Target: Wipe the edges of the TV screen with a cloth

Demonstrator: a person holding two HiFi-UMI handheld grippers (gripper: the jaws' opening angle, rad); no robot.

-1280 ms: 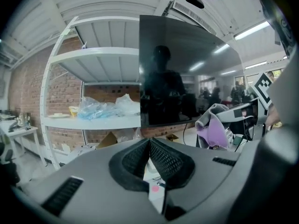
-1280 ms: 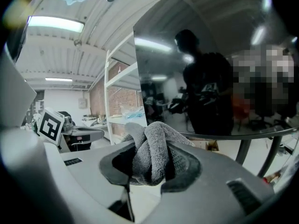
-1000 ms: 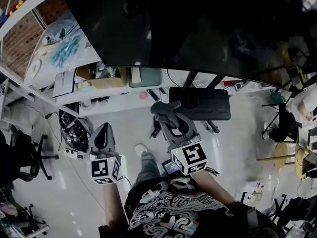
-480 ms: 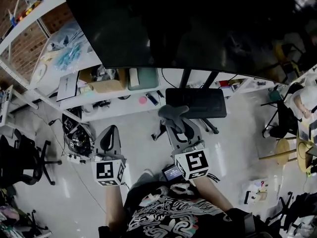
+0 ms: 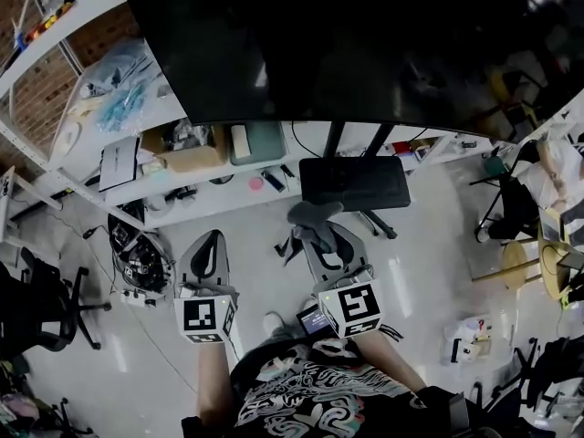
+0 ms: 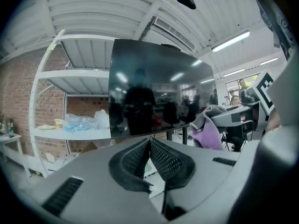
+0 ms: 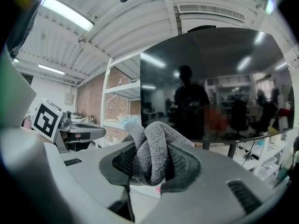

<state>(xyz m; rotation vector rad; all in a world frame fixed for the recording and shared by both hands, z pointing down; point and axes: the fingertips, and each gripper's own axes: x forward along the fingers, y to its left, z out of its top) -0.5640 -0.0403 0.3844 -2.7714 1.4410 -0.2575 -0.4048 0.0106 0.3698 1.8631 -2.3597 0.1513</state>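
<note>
The large dark TV screen (image 5: 347, 44) fills the top of the head view, standing on a black stand base (image 5: 354, 182). The same TV screen (image 6: 154, 97) faces the left gripper view and, as the TV screen (image 7: 219, 87), the right gripper view. My right gripper (image 5: 321, 235) is shut on a bunched grey cloth (image 7: 152, 150), which also shows as the cloth (image 5: 310, 215) below the screen's bottom edge. My left gripper (image 5: 206, 255) is shut with its pads (image 6: 161, 160) pressed together and nothing between them. Both grippers are held apart from the screen.
A white shelf (image 5: 137, 135) holding plastic bags, boxes and clutter runs along the left under the screen. Cables and a black device (image 5: 137, 254) lie on the floor at left. An office chair (image 5: 41, 295) stands far left; stools and chairs (image 5: 525, 258) at right.
The head view has shifted slightly; both grippers have drifted a little up toward the screen's lower edge. The cloth stays held in the right gripper.
</note>
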